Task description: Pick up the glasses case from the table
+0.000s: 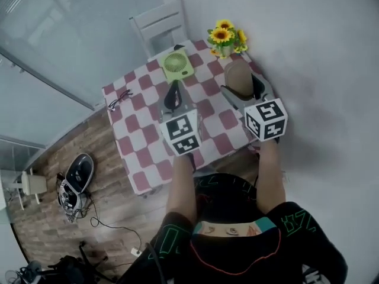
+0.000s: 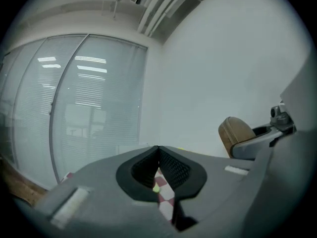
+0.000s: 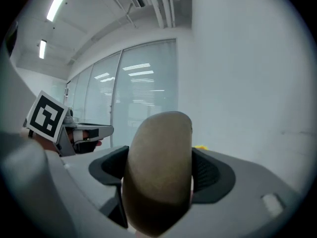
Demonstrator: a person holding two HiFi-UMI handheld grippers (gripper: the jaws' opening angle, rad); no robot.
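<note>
A tan glasses case (image 3: 158, 170) fills the space between the jaws of my right gripper (image 3: 159, 168), which is shut on it. In the head view the glasses case (image 1: 238, 78) is held above the right side of the checkered table (image 1: 133, 136), in front of my right gripper (image 1: 241, 91). From the left gripper view the glasses case (image 2: 235, 134) shows at the right, lifted in the air. My left gripper (image 1: 173, 97) hangs over the table's middle, its jaws closed together with nothing between them (image 2: 158, 175).
A green fan (image 1: 176, 64) lies at the table's far side and a pot of sunflowers (image 1: 225, 38) stands at its far right corner. Spectacles (image 1: 119, 98) lie near the left edge. A white chair (image 1: 159, 23) stands beyond the table. Cables and a device (image 1: 77, 176) litter the floor at left.
</note>
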